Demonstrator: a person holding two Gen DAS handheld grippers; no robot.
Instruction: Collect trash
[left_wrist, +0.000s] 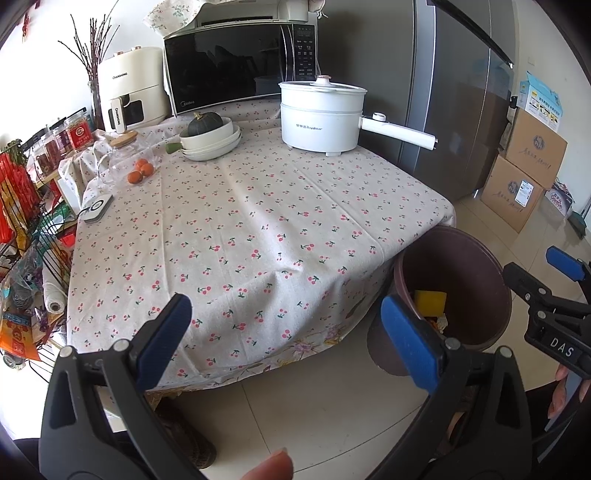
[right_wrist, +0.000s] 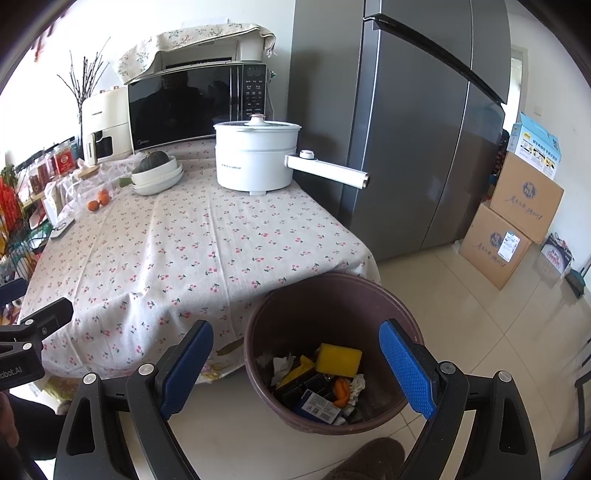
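Observation:
A brown trash bin stands on the tiled floor at the table's near right corner; it also shows in the left wrist view. Inside lie a yellow sponge, crumpled white paper, an orange scrap and a blue-white packet. My right gripper is open and empty, held above the bin's near side. My left gripper is open and empty, at the table's front edge, left of the bin. The right gripper's fingers show at the far right of the left wrist view.
The table has a cherry-print cloth. At its back stand a white electric pot, stacked bowls with a squash, a microwave, oranges and a glass jar. A grey fridge and cardboard boxes stand right.

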